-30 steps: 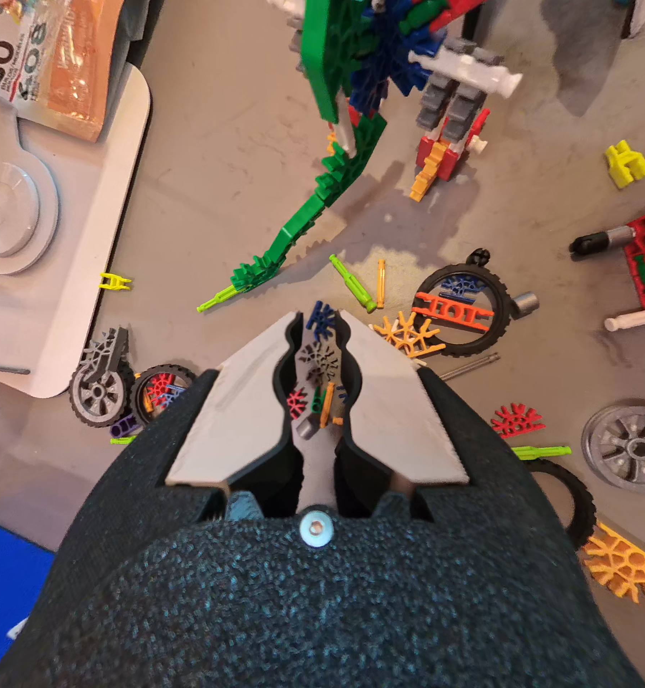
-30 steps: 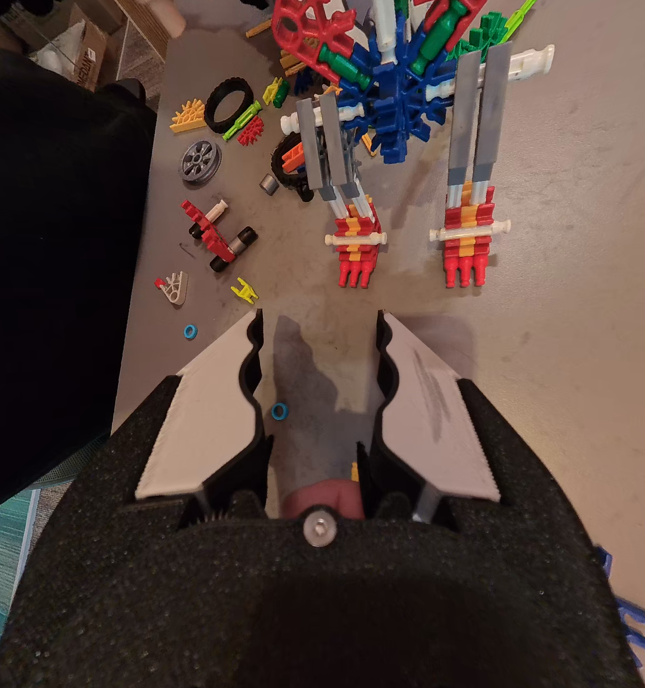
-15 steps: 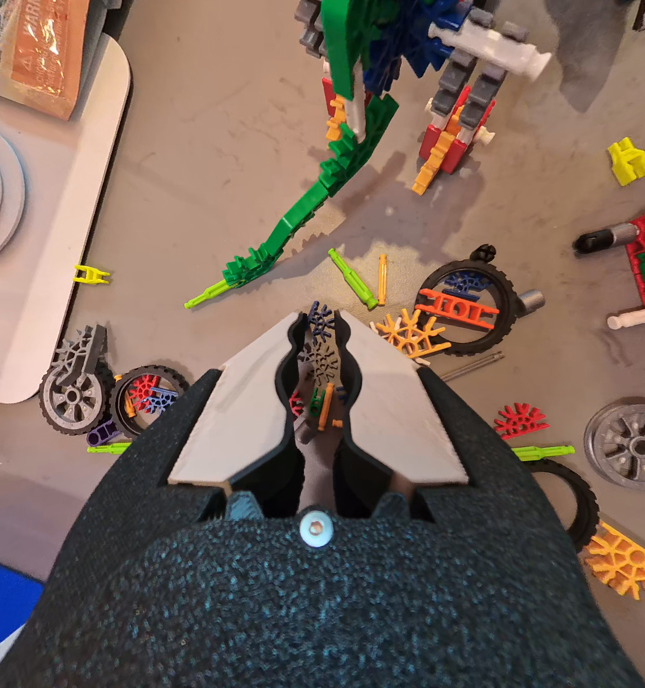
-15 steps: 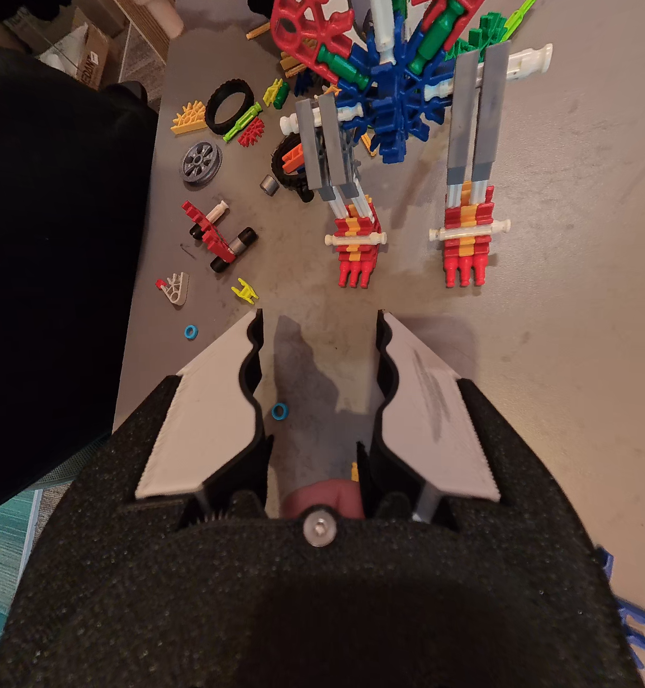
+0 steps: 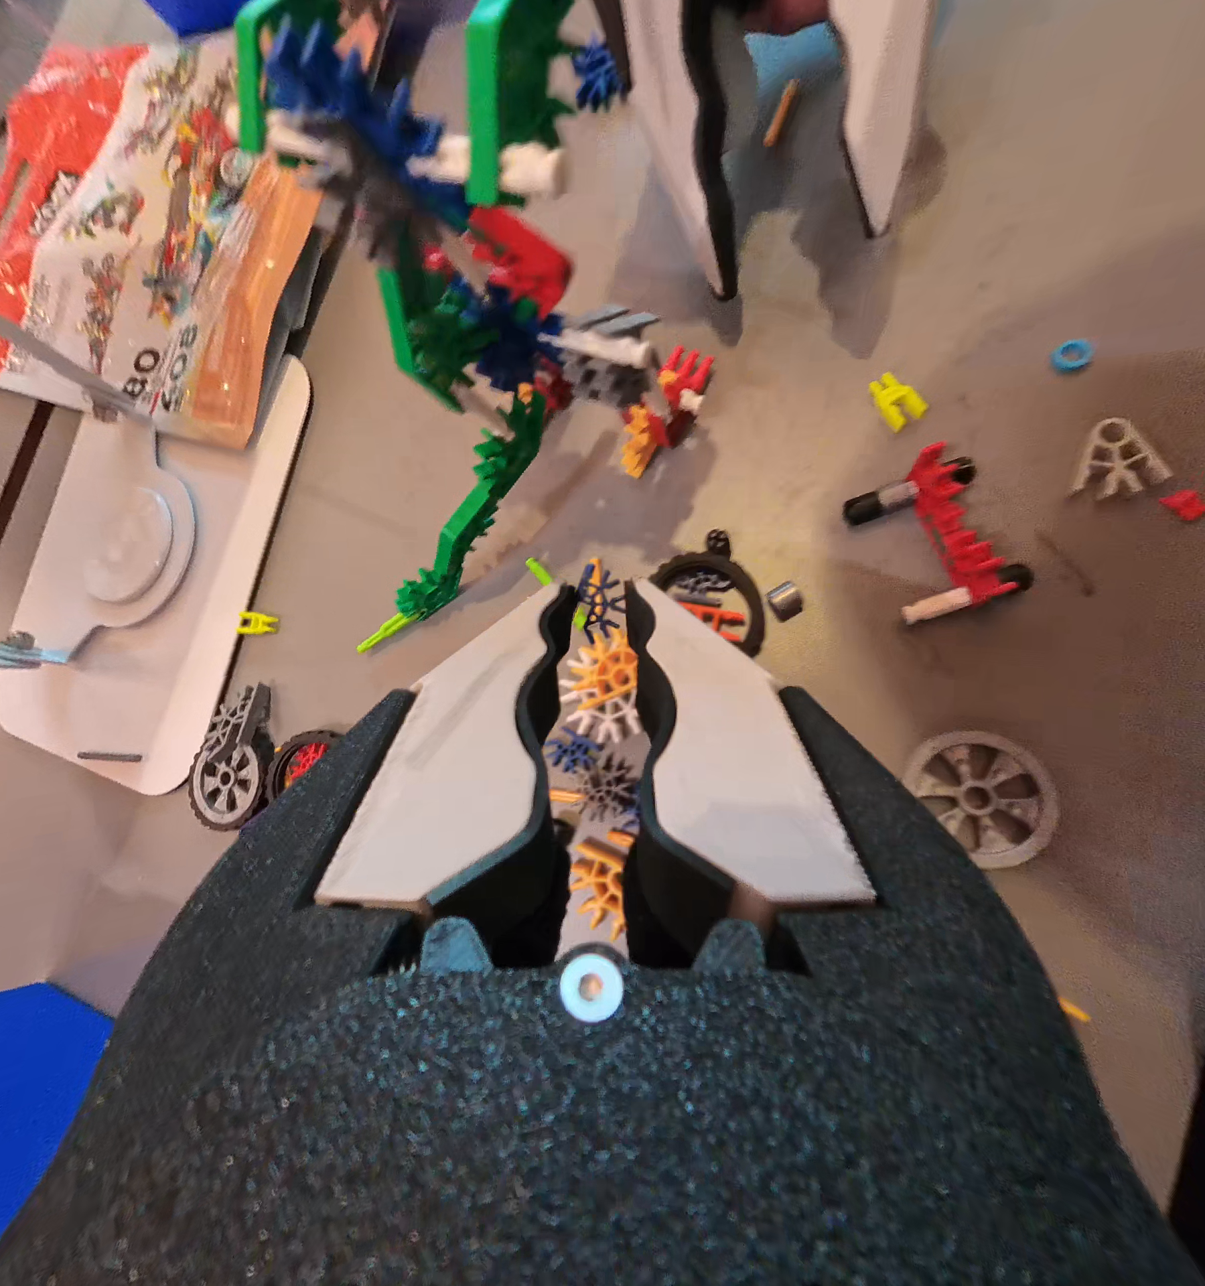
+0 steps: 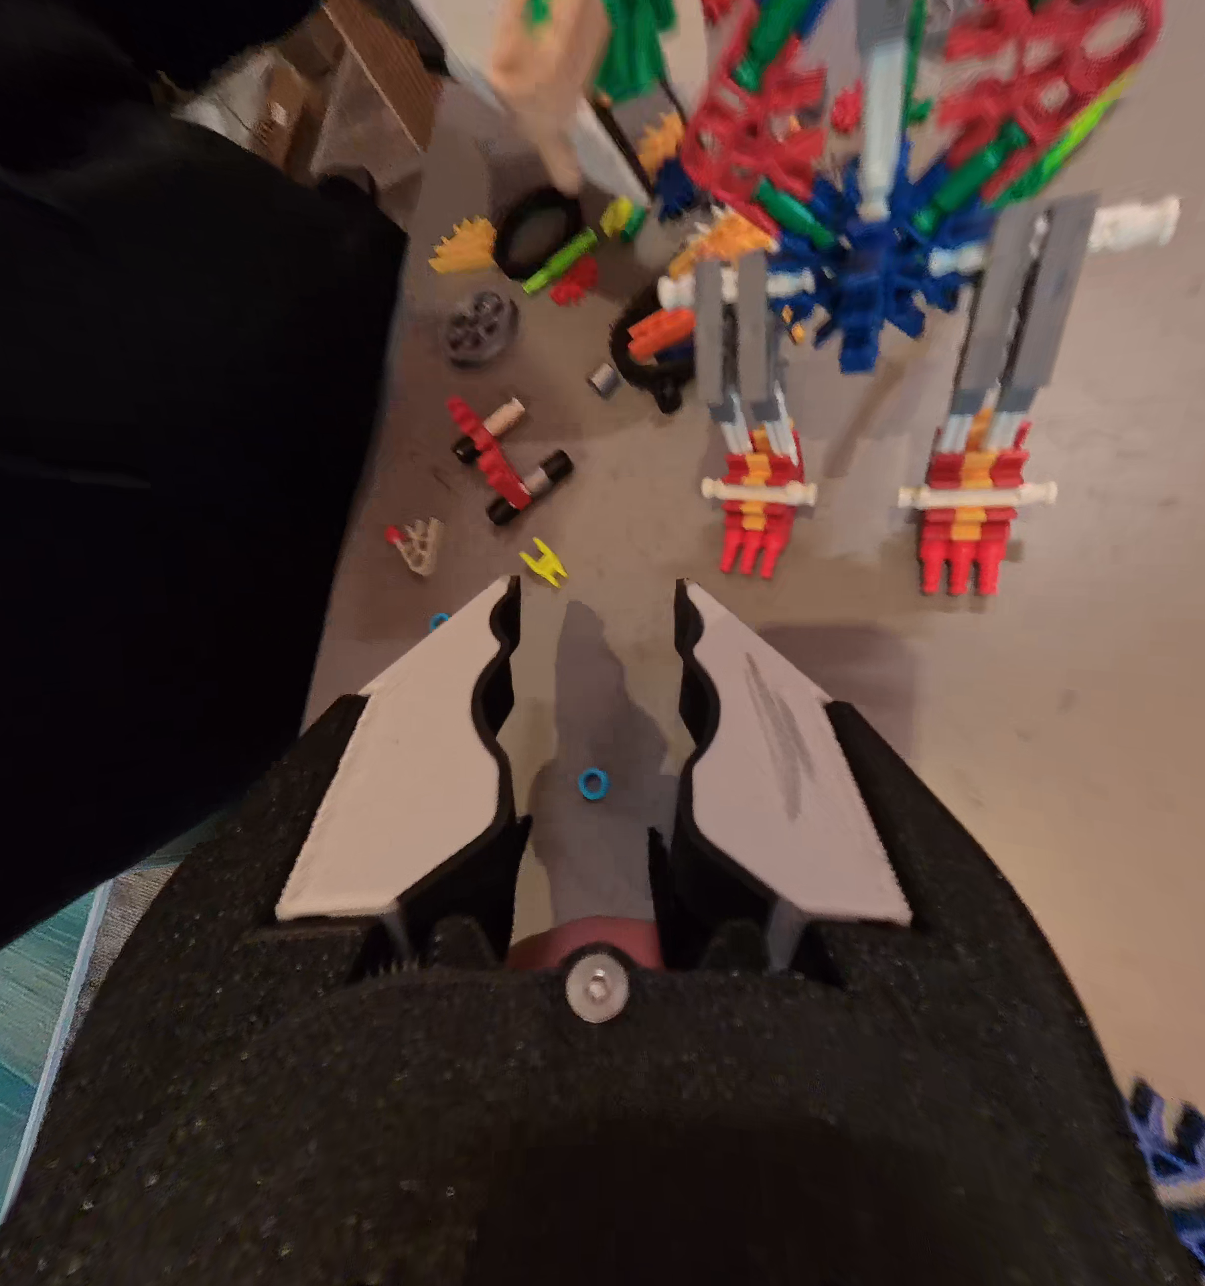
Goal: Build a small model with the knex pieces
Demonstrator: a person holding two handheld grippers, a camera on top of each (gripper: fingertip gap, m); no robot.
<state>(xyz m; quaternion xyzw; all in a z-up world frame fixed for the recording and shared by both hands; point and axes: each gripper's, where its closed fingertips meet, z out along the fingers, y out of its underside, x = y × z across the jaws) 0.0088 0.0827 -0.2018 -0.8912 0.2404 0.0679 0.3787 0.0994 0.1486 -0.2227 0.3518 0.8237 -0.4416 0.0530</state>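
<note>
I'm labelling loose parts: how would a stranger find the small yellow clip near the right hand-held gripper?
Start at the two red clawed feet of the big model. Left of them, just beyond the right hand-held gripper, lies the yellow clip, the only yellow piece there.

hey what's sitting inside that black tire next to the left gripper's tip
Inside the black tire, an orange connector and a dark blue piece above it show. The left gripper finger covers the tire's left part, so anything there is hidden.

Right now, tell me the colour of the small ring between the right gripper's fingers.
Blue ring, clearest in the right wrist view.

Ring (image 6: 591, 784) on table (image 6: 1003, 696), between right tongs (image 6: 598, 591).
</note>
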